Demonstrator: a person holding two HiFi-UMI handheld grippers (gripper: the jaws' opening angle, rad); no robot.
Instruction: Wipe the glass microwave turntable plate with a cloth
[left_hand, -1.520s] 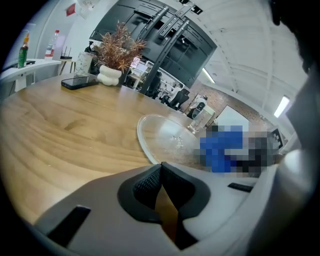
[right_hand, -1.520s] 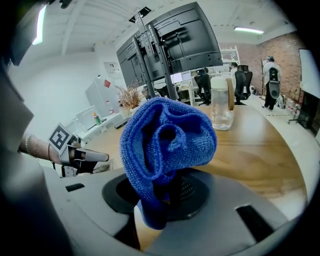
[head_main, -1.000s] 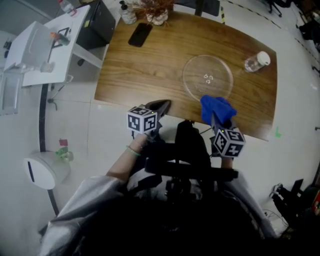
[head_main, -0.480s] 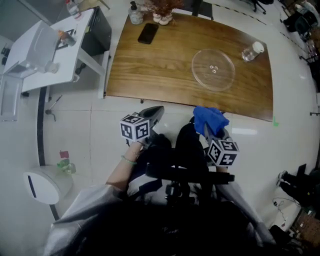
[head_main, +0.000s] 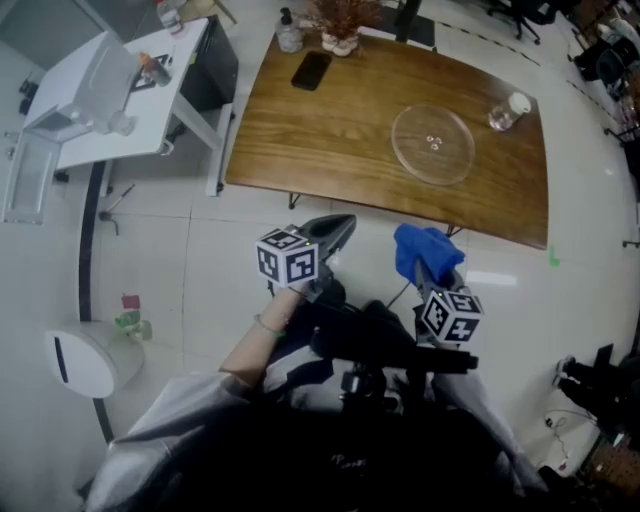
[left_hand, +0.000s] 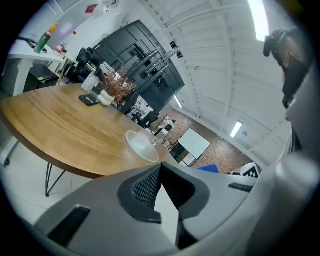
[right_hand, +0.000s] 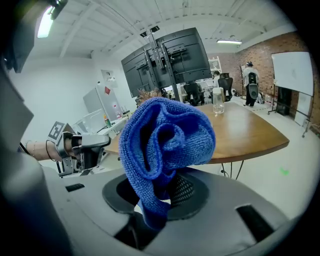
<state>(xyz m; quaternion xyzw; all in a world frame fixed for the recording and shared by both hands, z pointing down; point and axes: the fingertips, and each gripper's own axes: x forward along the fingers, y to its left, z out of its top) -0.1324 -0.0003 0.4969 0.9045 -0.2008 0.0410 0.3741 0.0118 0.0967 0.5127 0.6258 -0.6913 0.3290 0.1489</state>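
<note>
The round glass turntable plate (head_main: 433, 145) lies on the right half of the wooden table (head_main: 330, 120); in the left gripper view the plate (left_hand: 141, 146) shows low and far off. Both grippers hang over the white floor, short of the table's near edge. My right gripper (head_main: 432, 264) is shut on a bunched blue cloth (head_main: 420, 248), and that cloth (right_hand: 165, 140) fills the middle of the right gripper view. My left gripper (head_main: 338, 226) is shut with nothing in it, its tips (left_hand: 160, 167) meeting.
A black phone (head_main: 312, 70), a vase of dried flowers (head_main: 343, 25) and a pump bottle (head_main: 289, 35) stand at the table's far left. A clear jar (head_main: 505, 110) stands right of the plate. A white side table (head_main: 120, 90) and a white bin (head_main: 85, 360) are at left.
The view has backed away from the table. Both grippers have come off its near edge and now hang over the floor. The cloth stays in the right gripper.
</note>
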